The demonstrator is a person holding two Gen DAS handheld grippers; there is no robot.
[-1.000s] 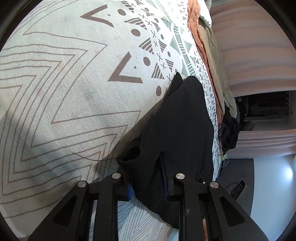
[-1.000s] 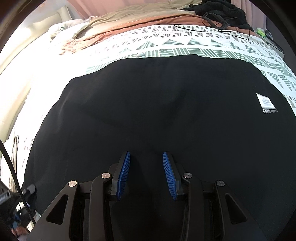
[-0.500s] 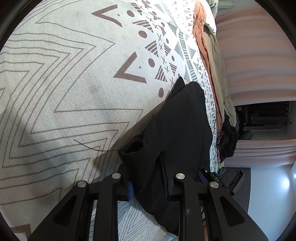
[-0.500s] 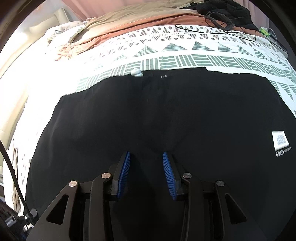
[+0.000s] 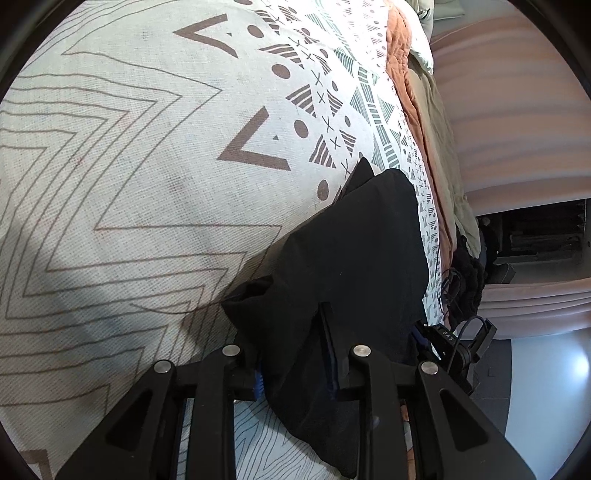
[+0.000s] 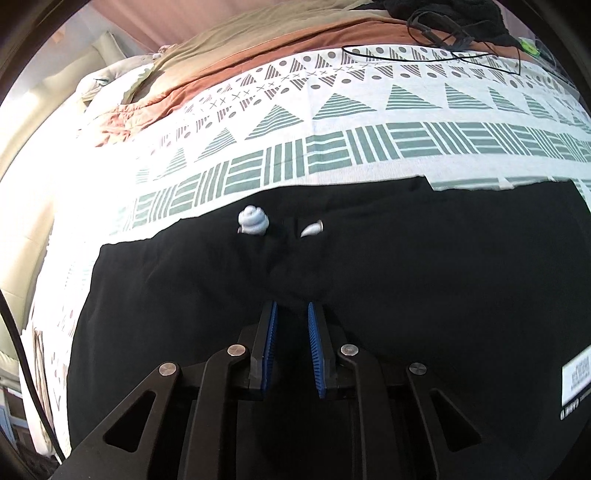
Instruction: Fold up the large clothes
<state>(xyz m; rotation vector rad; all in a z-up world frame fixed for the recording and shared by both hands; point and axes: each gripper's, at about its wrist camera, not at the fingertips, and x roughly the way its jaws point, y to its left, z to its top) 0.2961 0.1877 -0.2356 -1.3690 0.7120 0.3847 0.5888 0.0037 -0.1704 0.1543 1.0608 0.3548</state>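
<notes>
A large black garment (image 6: 406, 266) lies spread flat on the patterned bedspread (image 6: 332, 147). Two pale drawstring ends (image 6: 253, 220) rest near its far edge, and a white label (image 6: 574, 380) shows at the right. My right gripper (image 6: 292, 308) points down into the middle of the cloth. Its jaws are closing, and a raised pucker of black fabric is pinched between the blue pads (image 6: 271, 332). In the left wrist view, the left gripper (image 5: 295, 369) is shut on a bunched edge of the same garment (image 5: 351, 251), which hides its pads almost entirely.
An orange blanket (image 6: 258, 55) and a beige cover lie along the bed's far side. Black cables (image 6: 443, 40) and a dark heap of clothes (image 6: 443, 11) sit at the far right. Pink curtains (image 5: 517, 110) and a dark shelf stand beyond the bed edge.
The right gripper has travelled across the garment towards the drawstring edge, and its jaws have narrowed onto a fold of cloth. The left gripper keeps its hold in the same place.
</notes>
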